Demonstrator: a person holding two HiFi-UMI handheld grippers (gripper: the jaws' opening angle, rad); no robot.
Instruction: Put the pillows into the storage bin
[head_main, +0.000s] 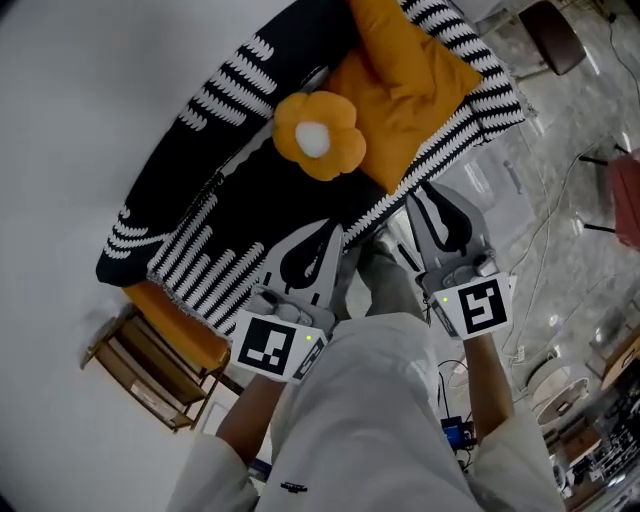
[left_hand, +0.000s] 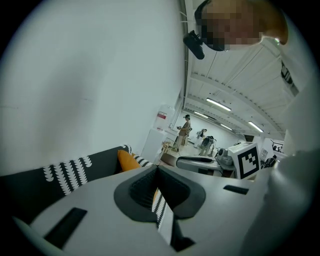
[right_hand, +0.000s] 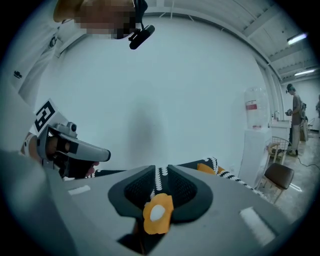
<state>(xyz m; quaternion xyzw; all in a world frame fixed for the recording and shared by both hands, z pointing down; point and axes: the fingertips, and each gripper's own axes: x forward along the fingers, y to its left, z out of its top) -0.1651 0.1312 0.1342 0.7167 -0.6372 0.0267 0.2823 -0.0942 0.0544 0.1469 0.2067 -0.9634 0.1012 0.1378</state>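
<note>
1. Left gripper (left_hand: 155, 170): jaws together, empty.
2. Right gripper (right_hand: 160, 170): jaws barely ajar (nothing gripped).
3. Orange flower-shaped plush pillow (head_main: 318, 135) lies on black-and-white striped sofa cover (head_main: 250, 195), beside square orange fabric cushion (head_main: 405, 85).

- Two tools: the left tool (head_main: 322, 235) and the right tool (head_main: 420, 200).
- Two marker cubes, one on each tool (head_main: 278, 347) (head_main: 478, 307).
- Two pillows: one flower-shaped pillow (head_main: 318, 135), orange with a white centre, and one plain orange pillow (head_main: 410, 85).
- One black-and-white throw (head_main: 230, 190).
- One wooden stand (head_main: 150, 365).
- One dark chair (head_main: 552, 35).
- One water dispenser (right_hand: 256, 145), carrying one bottle (right_hand: 255, 107).
- One standing person (left_hand: 185, 130) far off in the left gripper view. The figures next to that person are too small to count.
</note>
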